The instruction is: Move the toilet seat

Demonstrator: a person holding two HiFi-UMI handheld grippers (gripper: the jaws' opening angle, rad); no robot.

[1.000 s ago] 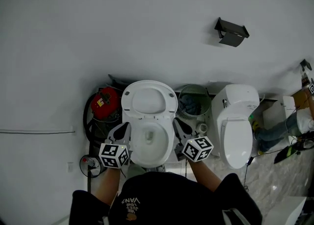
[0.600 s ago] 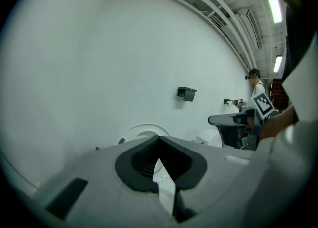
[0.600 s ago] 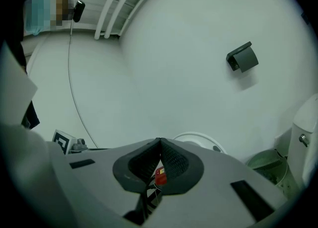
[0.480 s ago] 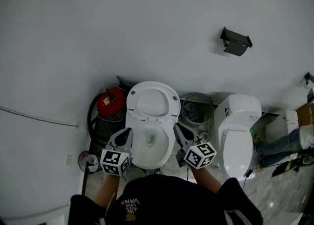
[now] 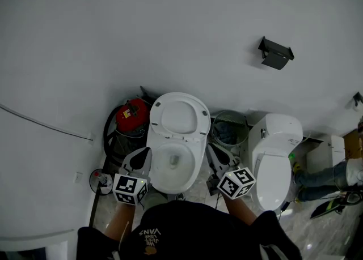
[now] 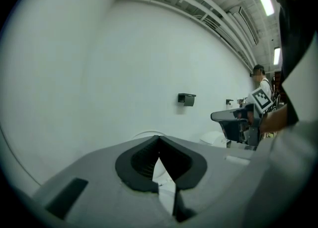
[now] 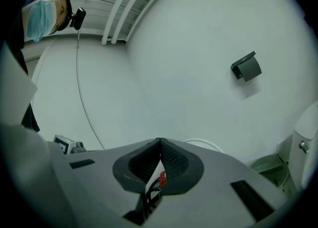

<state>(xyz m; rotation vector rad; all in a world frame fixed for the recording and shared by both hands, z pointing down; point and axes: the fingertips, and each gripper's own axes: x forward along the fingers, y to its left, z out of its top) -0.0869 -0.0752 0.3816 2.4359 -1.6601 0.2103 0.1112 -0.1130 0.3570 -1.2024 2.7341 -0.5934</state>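
Note:
A white toilet stands against the wall; its seat [image 5: 179,118] is raised upright over the open bowl [image 5: 173,165]. My left gripper [image 5: 143,153] hangs shut and empty beside the bowl's left rim. At the bowl's right rim my right gripper [image 5: 214,151] is likewise shut and empty. Neither touches the seat. In the left gripper view the closed gripper [image 6: 159,138] points at the wall, with the seat's white top edge [image 6: 142,134] just behind it. In the right gripper view the closed gripper [image 7: 160,140] shows the seat's edge [image 7: 204,144] to its right.
A second white toilet [image 5: 277,152] with its lid down stands to the right. Between the two sits a green mesh bin [image 5: 229,131]. A red canister with a black hose [image 5: 130,115] is left of the toilet. A black holder [image 5: 276,53] hangs on the wall.
The head view has swung, so the toilet sits further right in the picture. Both grippers stay shut beside the bowl, each slightly further out from it.

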